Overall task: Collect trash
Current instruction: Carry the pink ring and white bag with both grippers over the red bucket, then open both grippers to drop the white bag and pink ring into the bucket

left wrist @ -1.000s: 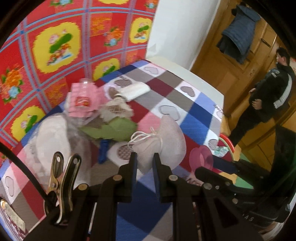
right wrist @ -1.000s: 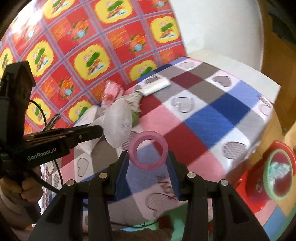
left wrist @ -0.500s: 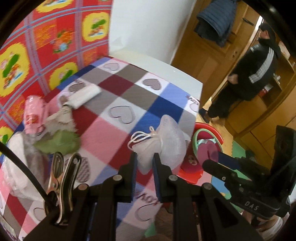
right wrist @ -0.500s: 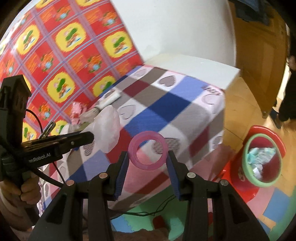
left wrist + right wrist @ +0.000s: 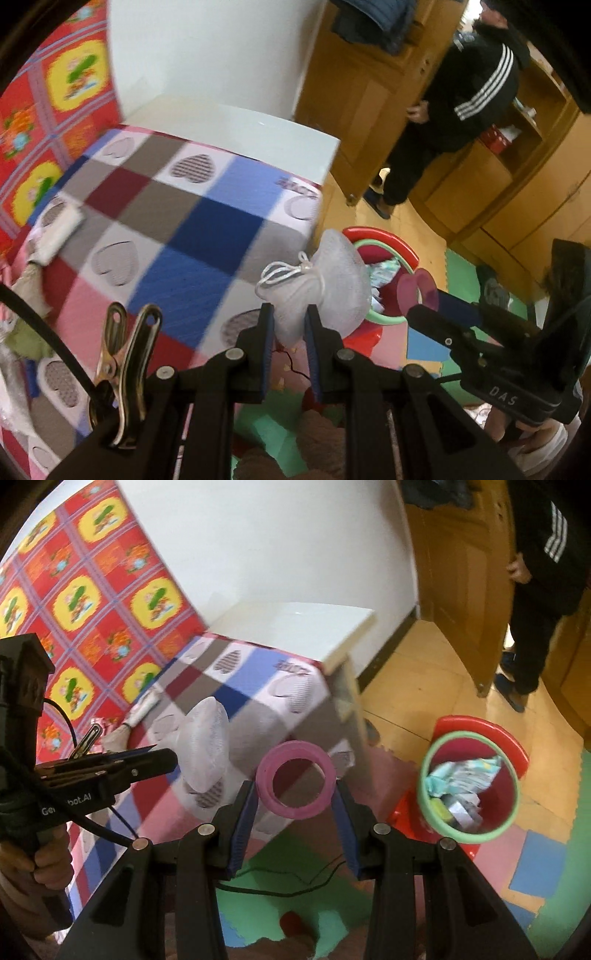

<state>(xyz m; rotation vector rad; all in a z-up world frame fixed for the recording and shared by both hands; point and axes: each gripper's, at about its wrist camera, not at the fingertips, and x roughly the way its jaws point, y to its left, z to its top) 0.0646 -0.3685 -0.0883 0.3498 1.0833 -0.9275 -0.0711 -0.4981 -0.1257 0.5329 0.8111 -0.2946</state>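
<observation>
Since half a second earlier, both grippers had swung away from the checked counter (image 5: 207, 221) toward the floor. The red bin (image 5: 476, 775) with its green rim had grown larger and nearer in the right wrist view, and in the left wrist view it now sat directly beyond the jaws, where before it lay off to their right.

The left gripper (image 5: 289, 321) had its jaws clamped on the lower end of a white mesh pouch (image 5: 325, 291). The pouch rose from between the jaws, its long axis tilting up and to the right, with its knotted drawstring loop (image 5: 280, 275) pointing left of the jaw line. Its bulging body overlapped the bin's near rim in that view.

The right gripper (image 5: 295, 805) had its jaws closed on the two sides of a pink ring (image 5: 295, 784), which stood on edge between them, its open hole facing the camera and its axis running forward along the fingers. The bin lay to the right of those jaws and a little ahead, crumpled paper (image 5: 461, 775) showing inside. The ring was not yet over the bin.

A person in a dark striped jacket (image 5: 469, 110) stood far beyond the jaws by a wooden cabinet.
</observation>
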